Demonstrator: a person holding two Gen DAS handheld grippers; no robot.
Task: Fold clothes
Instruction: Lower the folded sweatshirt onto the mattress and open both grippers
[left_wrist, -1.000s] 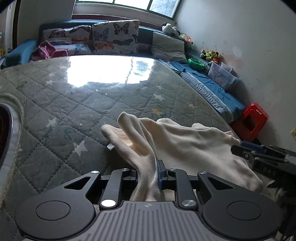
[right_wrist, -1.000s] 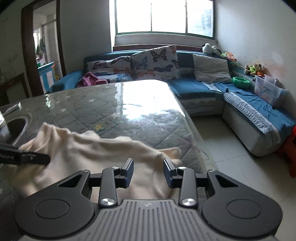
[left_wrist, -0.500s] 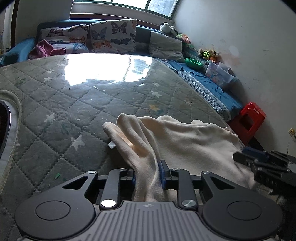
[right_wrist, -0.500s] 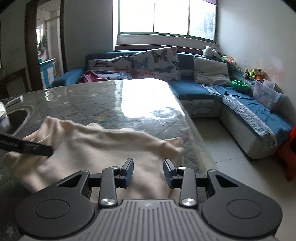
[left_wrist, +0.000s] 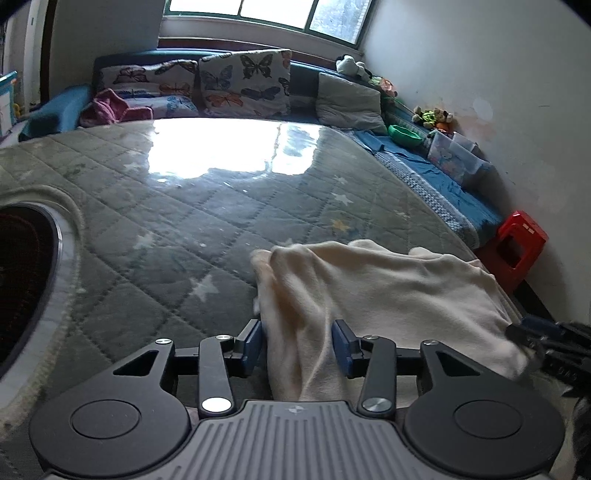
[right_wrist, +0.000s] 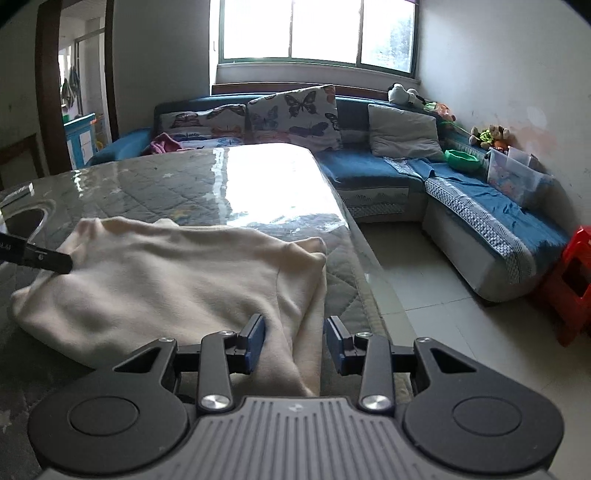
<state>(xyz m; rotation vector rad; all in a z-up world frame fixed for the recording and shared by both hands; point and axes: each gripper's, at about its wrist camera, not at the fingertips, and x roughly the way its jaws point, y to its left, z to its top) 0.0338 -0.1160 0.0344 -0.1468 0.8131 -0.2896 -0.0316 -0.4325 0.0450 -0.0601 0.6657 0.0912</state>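
Left hand-held gripper (left_wrist: 297, 345) opened, releasing cream garment (left_wrist: 373, 291); garment edge now between right hand-held gripper (right_wrist: 293, 341) fingers.

Each of the two tongs, left tongs (left_wrist: 297, 344) and right tongs (right_wrist: 294, 342), is a matt black plastic frame: two round lobes with a shallow disc pressed into each, flanking a grey ribbed centre plate stamped with a tiny cross-in-circle mark. From the frame run angled black link arms with triangular cut-outs, pinned by silver screws and larger bright rivets, ending in short fingers faced with blue pads (left_wrist: 253, 345). Seen from the other side, a finger is a slim black bar with faint white lettering.
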